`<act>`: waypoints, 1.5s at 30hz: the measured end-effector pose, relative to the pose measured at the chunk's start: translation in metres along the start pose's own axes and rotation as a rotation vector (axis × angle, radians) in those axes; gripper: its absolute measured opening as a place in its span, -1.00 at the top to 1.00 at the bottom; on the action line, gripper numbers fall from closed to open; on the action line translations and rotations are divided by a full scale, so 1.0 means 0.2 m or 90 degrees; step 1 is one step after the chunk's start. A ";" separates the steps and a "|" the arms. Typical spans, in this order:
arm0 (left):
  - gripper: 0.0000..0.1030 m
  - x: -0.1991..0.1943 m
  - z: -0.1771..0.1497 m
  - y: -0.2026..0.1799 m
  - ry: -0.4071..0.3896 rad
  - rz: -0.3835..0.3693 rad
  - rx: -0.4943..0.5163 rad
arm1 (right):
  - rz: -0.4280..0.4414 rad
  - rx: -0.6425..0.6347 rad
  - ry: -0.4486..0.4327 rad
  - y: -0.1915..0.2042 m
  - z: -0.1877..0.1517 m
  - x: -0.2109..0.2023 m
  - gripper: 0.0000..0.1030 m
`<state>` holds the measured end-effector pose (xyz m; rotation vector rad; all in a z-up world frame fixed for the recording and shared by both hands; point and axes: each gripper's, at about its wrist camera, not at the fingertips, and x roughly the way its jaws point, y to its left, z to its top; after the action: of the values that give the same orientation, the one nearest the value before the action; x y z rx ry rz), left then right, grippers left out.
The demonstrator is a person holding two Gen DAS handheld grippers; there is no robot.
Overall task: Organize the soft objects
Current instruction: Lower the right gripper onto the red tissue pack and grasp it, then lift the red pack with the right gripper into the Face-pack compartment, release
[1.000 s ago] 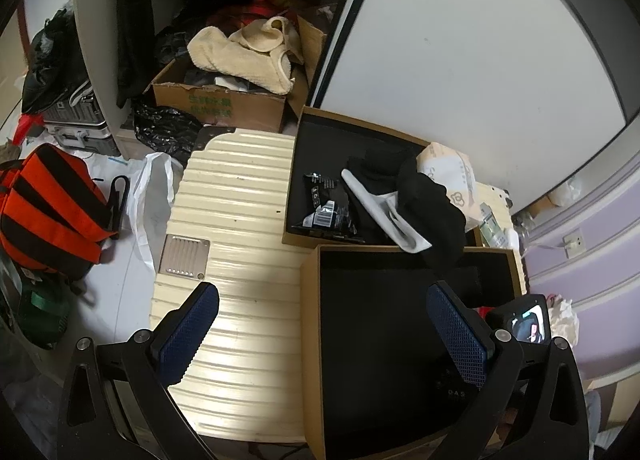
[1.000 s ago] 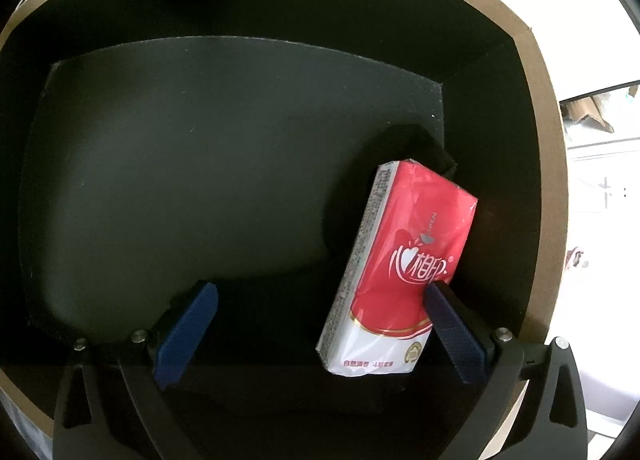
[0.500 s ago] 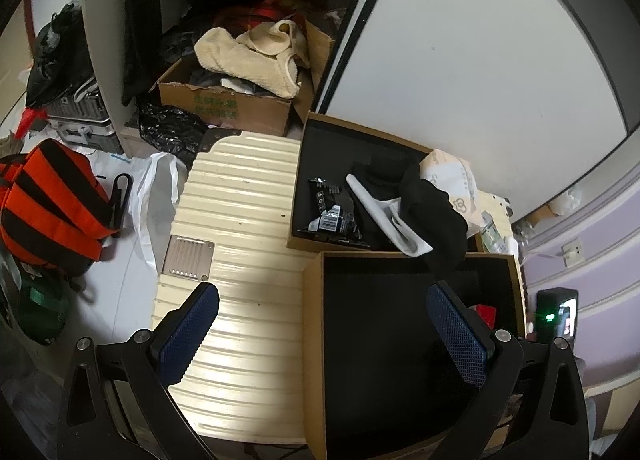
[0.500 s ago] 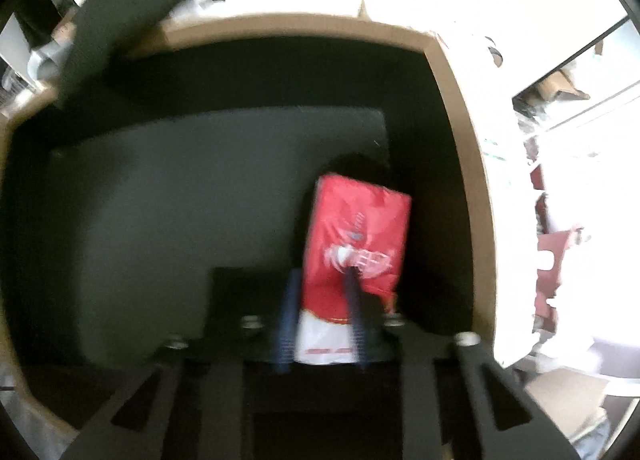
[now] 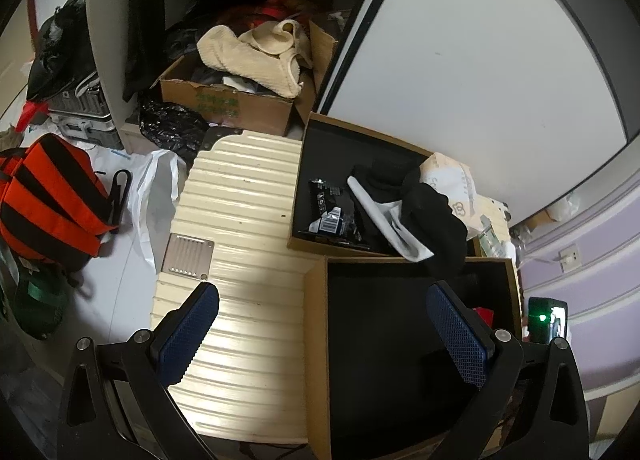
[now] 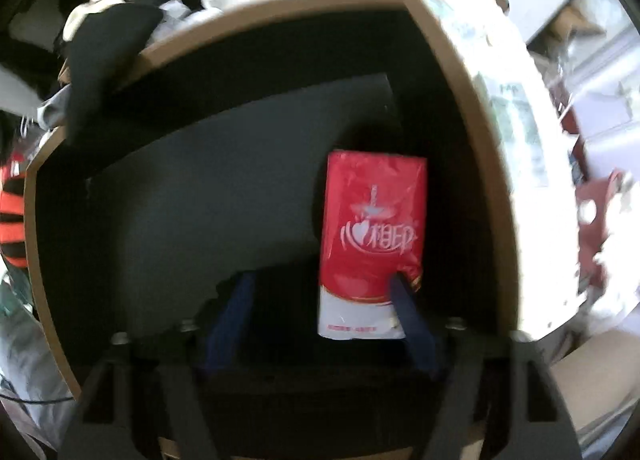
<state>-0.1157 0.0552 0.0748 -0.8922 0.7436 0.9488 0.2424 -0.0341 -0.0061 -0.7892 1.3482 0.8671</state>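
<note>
Soft things lie spread over two brown boxes with black linings, both set on a cream ribbed suitcase (image 5: 240,220). Beyond the suitcase stands a cardboard carton (image 5: 236,108) heaped with a cream fleecy garment (image 5: 256,56); an orange-and-black striped bag (image 5: 52,196) sits on the floor off to the left. The near box (image 5: 316,360), seen from both cameras, is mostly bare black inside. The far box (image 5: 298,188) touches its back edge and holds black cloth (image 5: 432,212), a white-and-grey cloth strip (image 5: 384,216) and small dark packaged items (image 5: 332,216); the black cloth droops over the shared edge into the near box.

Inside the near box (image 6: 472,108), by its right wall, lies a red-and-white tissue pack (image 6: 372,236), lengthwise, with its white end nearest the camera. The right tongs (image 6: 324,300) hang low in that box with their blue fingers parted: the right finger (image 6: 412,324) overlaps the pack's lower right corner, the left finger stands well to the left of the pack, and nothing is clamped between them. This view is blurred, so whether the finger actually touches the pack cannot be told.

The left tongs (image 5: 324,328) are spread wide and hold nothing, the left pad (image 5: 188,332) over the suitcase, the right pad over the near box.
</note>
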 end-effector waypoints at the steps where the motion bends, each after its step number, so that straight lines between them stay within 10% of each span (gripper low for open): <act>1: -0.99 0.00 0.00 0.00 0.000 0.001 0.002 | -0.020 0.001 -0.005 0.00 0.01 0.00 -0.38; 10: -0.99 0.07 -0.04 -0.02 0.038 -0.010 0.009 | -0.183 -0.034 -0.007 -0.04 0.05 0.12 -0.48; 21: -0.99 0.32 -0.21 -0.08 0.159 -0.112 -0.059 | 0.001 0.006 0.030 -0.22 0.14 0.17 -0.21; 29: -0.99 0.44 -0.28 -0.10 0.192 -0.116 -0.062 | -0.037 -0.078 0.018 -0.16 0.18 0.19 0.00; 33: -0.99 0.49 -0.29 -0.10 0.199 -0.101 -0.051 | 0.006 -0.079 0.044 -0.16 0.20 0.24 -0.91; 38: -0.99 0.54 -0.31 -0.10 0.218 -0.098 -0.051 | -0.036 -0.164 0.057 -0.06 0.20 0.29 -0.98; 41: -0.99 0.52 -0.31 -0.10 0.214 -0.107 -0.055 | -0.020 -0.154 0.052 -0.09 0.24 0.28 -0.80; 43: -0.99 0.49 -0.28 -0.11 0.199 -0.111 -0.055 | -0.019 -0.148 0.032 -0.10 0.27 0.25 -0.11; 45: -0.99 0.46 -0.27 -0.10 0.185 -0.111 -0.054 | -0.014 -0.133 0.015 -0.12 0.32 0.22 0.04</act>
<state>-0.0689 0.0351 -0.0207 -1.1664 0.8606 0.7082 0.2942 0.0138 -0.0457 -0.9766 1.2809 0.9940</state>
